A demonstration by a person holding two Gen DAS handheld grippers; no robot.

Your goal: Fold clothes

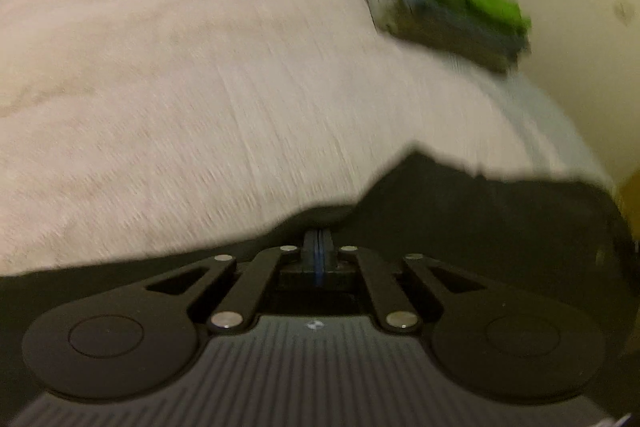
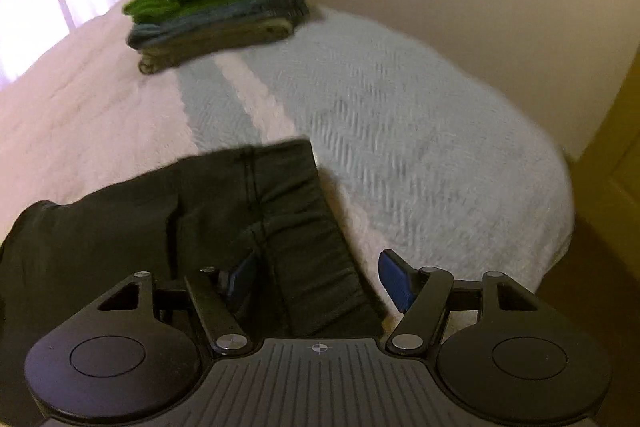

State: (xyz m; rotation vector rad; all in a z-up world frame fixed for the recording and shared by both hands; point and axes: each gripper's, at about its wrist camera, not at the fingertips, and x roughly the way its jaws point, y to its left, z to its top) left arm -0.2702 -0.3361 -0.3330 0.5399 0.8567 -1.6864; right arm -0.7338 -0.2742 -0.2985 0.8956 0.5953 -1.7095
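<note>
1. A dark garment [image 2: 256, 211] is lying on the bed [image 2: 420, 131], at its near edge, partly doubled over with a gathered band running toward the right gripper.
2. The left gripper [image 1: 319, 247] is pinching its fingers tight together at the garment's edge, seemingly clamping the cloth.
3. The right gripper [image 2: 320, 277] is standing wide, its blue pads [image 2: 394, 279] straddling the gathered band without closing on it.
4. A stack of folded clothes [image 2: 216, 7], green on top, is sitting well apart near the wall.
5. Judging by this, a fold on the dark garment is under way; the right side needs closing on the band next.
</note>
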